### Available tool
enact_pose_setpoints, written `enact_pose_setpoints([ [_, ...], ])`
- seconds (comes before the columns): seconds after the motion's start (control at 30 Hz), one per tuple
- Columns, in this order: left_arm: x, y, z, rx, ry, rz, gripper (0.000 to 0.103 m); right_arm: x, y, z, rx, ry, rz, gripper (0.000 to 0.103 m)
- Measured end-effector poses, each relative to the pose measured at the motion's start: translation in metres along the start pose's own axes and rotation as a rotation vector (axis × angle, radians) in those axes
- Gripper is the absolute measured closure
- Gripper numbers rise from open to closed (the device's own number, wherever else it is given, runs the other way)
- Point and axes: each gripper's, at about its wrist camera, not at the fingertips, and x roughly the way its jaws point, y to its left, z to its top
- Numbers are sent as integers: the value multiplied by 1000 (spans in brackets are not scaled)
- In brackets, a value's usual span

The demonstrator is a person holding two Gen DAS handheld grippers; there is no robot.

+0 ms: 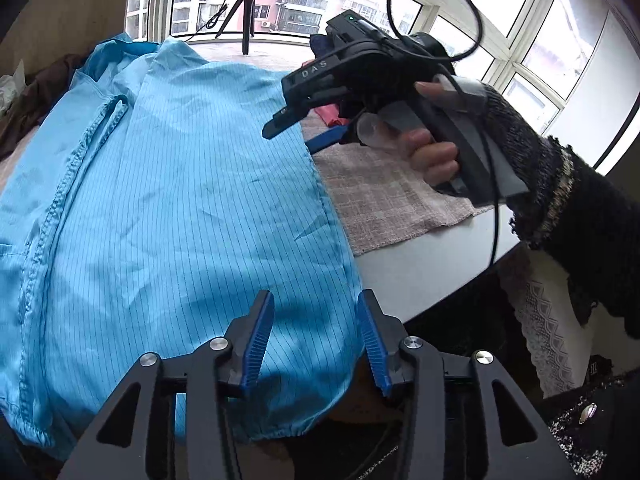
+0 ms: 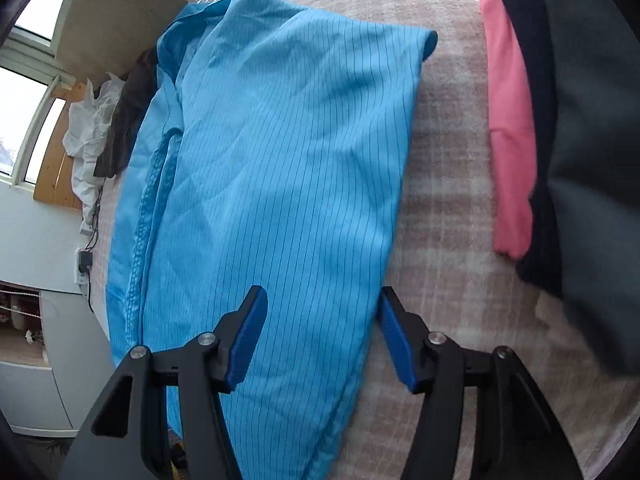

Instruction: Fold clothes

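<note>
1. Nearest, in the left wrist view: left gripper point(image 1: 316, 336) with jaws spread wide, nothing between them, poised over the near right corner of the blue striped garment point(image 1: 168, 200) where its gathered hem hangs off the table edge.
2. Nearest, in the right wrist view: right gripper point(image 2: 322, 332) likewise parted and empty, straddling the garment's right-hand edge, one blue pad point(image 2: 248, 336) above the cloth and the other above the checked tablecloth point(image 2: 448, 184). Contact with the fabric not possible to judge from either view.
3. Middle ground: blue striped garment point(image 2: 280, 152) lying lengthwise on the table, apparently doubled over once into a long panel with a fairly straight right edge; stitched seam or placket showing along the left, some creases across the panel.
4. Further right: right gripper point(image 1: 280, 124) seen from the left camera, held in a hand point(image 1: 432, 152) in a dark knit sleeve, raised above the garment's far right edge.
5. Beside the garment, well apart to the right: a pink item point(image 2: 512, 140) and dark clothing point(image 2: 584, 120), looking already stacked, though hard to say how neatly.
6. Far end: collar area bunched and untidy, brown cloth point(image 2: 128, 120) and a white bag point(image 2: 88, 128) beyond; tripod point(image 1: 244, 12) by the window.
7. Progress, as a judgement: lengthwise fold seemingly done, crosswise folds left, collar end wanting tidying.
</note>
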Motion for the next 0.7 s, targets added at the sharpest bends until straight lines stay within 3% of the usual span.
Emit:
enact_pose_setpoints([
  [0.23,5,7,-9,-16,27,16,61,-3,11,-68,-49,58,73,47],
  [0.33,7,6,-14,-16,38,20,61,-1,25,-93,-104,63,49,49],
  [0.4,9,1,-17,-7,42,18,58,-1,31,-107,-140,69,34,60],
  [0.47,11,-7,-18,18,41,27,47,1,34,-113,-140,78,39,85],
  [0.53,14,-17,-19,44,38,51,32,1,32,-115,-132,74,31,98],
  [0.7,23,-33,-10,74,-5,120,29,-18,31,-107,-18,52,97,100],
])
